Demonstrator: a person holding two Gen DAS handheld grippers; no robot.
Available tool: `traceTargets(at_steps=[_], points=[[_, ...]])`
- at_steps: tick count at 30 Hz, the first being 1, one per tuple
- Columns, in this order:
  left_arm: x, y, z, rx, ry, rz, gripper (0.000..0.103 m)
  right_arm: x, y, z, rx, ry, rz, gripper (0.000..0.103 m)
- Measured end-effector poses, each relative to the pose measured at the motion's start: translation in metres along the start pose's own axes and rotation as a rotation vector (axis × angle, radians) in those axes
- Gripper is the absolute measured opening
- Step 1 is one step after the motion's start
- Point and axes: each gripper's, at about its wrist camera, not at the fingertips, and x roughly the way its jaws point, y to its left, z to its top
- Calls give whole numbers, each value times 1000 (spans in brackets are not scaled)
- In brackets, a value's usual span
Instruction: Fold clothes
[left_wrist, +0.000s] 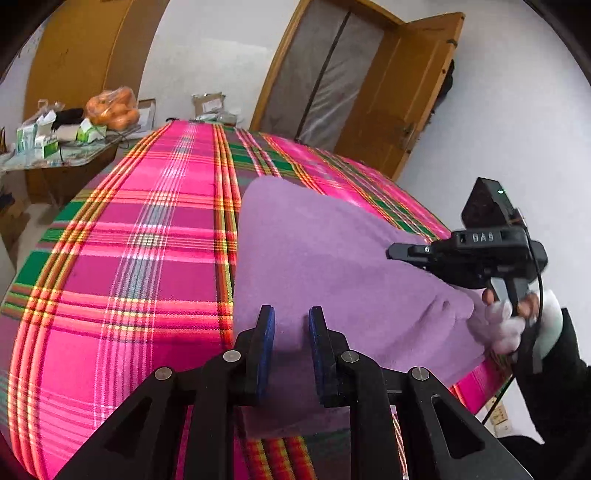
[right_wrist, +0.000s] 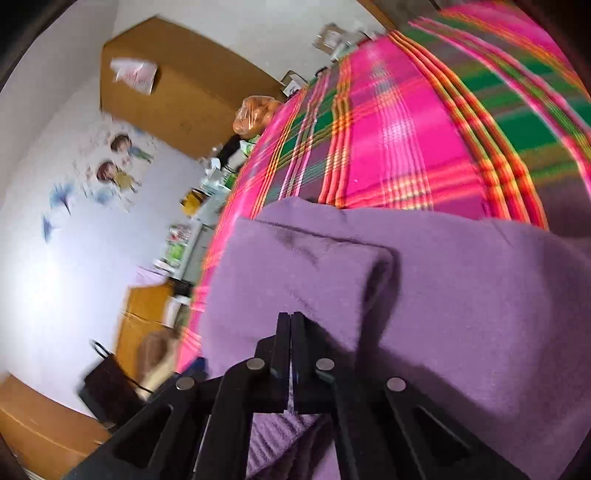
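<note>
A purple fleece garment (left_wrist: 332, 258) lies folded on the pink plaid bed cover (left_wrist: 147, 258). My left gripper (left_wrist: 291, 310) hovers over its near left corner. Its blue pads (left_wrist: 267, 332) stand a narrow gap apart, with flat cloth showing in the gap and no pinch visible. My right gripper (left_wrist: 390, 254), held by a white-gloved hand (left_wrist: 506, 325), points left over the garment's right side. In the right wrist view, the right gripper (right_wrist: 291, 315) has its fingers pressed together above the purple garment (right_wrist: 443, 295), where a folded flap (right_wrist: 314, 258) lies just ahead. I see no cloth between its tips.
A side table (left_wrist: 55, 158) with boxes and an orange bag (left_wrist: 110, 107) stands beyond the bed's far left corner. A wooden door (left_wrist: 406, 92) is open behind the bed. A large cardboard box (right_wrist: 166, 74) and a decorated wall (right_wrist: 110, 173) are at the left in the right wrist view.
</note>
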Motion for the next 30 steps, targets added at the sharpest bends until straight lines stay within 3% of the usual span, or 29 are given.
traceTargets(at_steps=[3, 6, 8, 9, 13, 18, 22, 27, 30], points=[[0, 2, 7, -13, -1, -9, 20, -10, 19, 9, -82, -30, -36, 5], [3, -4, 19, 3, -18, -5, 20, -4, 32, 22, -128, -29, -18, 5], [8, -9, 27, 18, -22, 9, 20, 9, 26, 32, -120, -20, -47, 5], [12, -10, 29, 23, -13, 19, 20, 15, 19, 36, -106, -14, -61, 0], [29, -9, 27, 23, 60, 48, 20, 23, -13, 37, 0, -8, 45, 0], [18, -12, 49, 42, 12, 44, 20, 22, -21, 38, 30, -5, 113, 0], [36, -17, 85, 81, 21, 63, 20, 18, -30, 36, 62, -21, 186, 2], [89, -26, 122, 145, 113, 43, 20, 12, -45, 40, 132, -54, 325, 10], [123, -16, 123, 118, 214, 69, 20, 9, -48, 42, 131, -46, 335, 10]])
